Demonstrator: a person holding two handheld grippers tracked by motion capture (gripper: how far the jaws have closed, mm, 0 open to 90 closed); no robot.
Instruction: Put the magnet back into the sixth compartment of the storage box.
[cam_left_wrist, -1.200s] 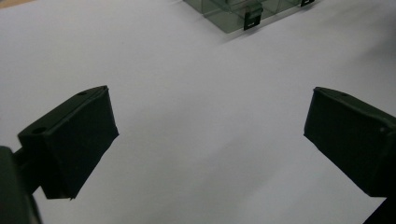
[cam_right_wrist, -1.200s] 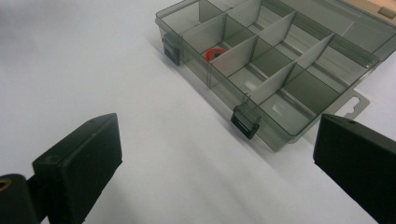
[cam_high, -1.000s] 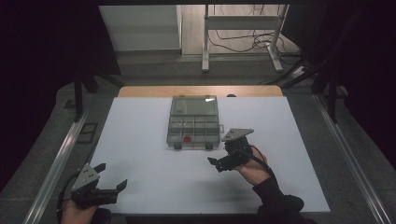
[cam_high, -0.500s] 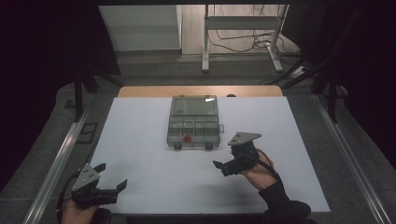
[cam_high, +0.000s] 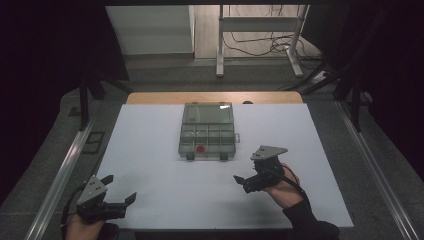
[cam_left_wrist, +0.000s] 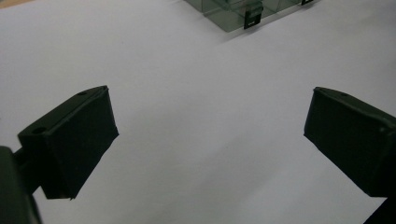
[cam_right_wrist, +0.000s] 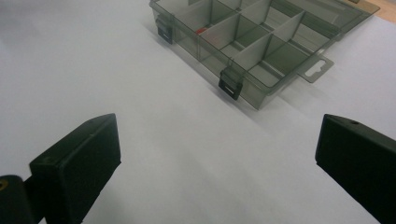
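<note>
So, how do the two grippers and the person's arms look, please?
Both grippers are black with two blocky, flat-faced jaws. The left gripper and the right gripper each carry a grey three-cornered plate on top. A thin black cable loops from each one, past the hand. The person's right arm wears a black sleeve. Small round holes mark the jaw tops in both gripper views.
</note>
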